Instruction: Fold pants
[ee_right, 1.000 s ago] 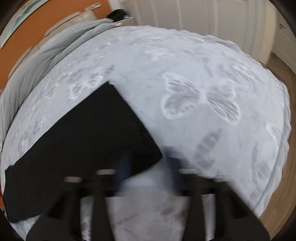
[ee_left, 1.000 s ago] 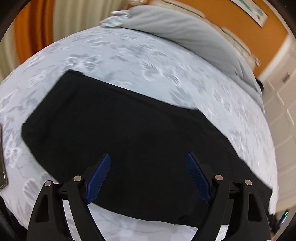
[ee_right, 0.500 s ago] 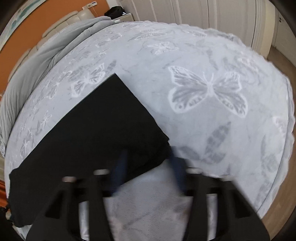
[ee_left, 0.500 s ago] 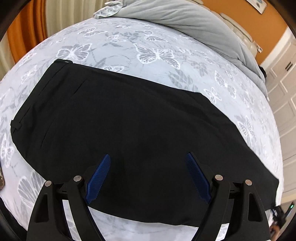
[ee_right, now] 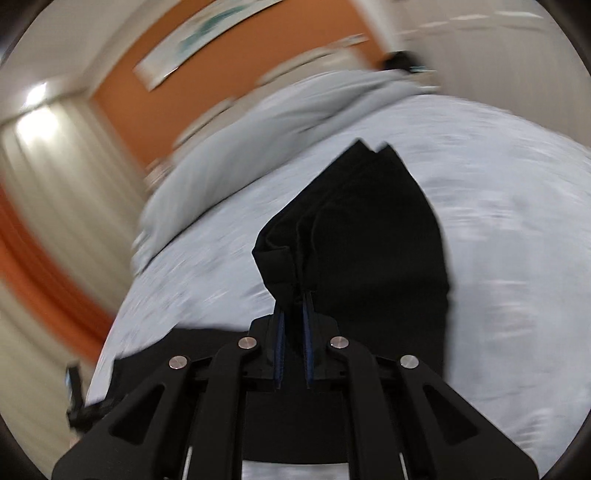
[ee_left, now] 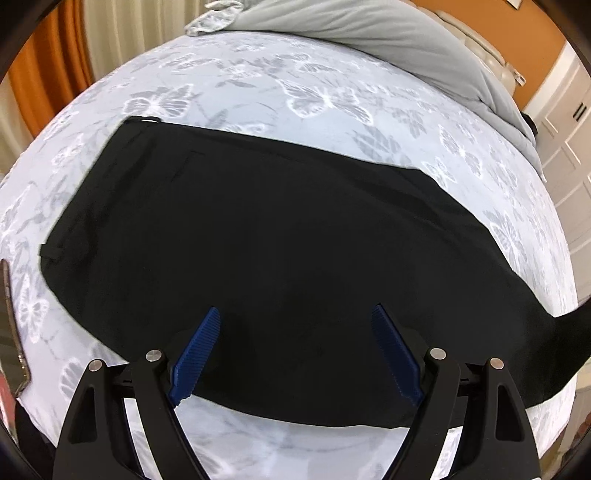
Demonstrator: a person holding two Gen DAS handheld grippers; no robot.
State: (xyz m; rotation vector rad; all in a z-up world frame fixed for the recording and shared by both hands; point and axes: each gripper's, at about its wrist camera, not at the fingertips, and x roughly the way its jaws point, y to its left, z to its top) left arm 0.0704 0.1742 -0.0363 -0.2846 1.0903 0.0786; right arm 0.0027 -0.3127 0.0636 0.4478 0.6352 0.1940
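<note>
Pants (ee_left: 280, 243) spread dark and flat across butterfly bedspread (ee_left: 332, 92), waistband far left, legs running right. Right gripper (ee_right: 293, 295) clamped on bunched hem (ee_right: 280, 269), cloth lifted and trailing down to the bed. Left gripper (ee_left: 295, 354) spread wide, empty, poised over the near edge at mid-leg. Risks, as a guess: thin pinch on few layers, so slipping out mid-carry; nothing pinning the middle, so dragging the whole garment instead of folding; uneven hem layers (ee_right: 373, 149), so skewed, creased fold. Grey duvet (ee_left: 388, 33) bunched at far side, clear of the fold.
</note>
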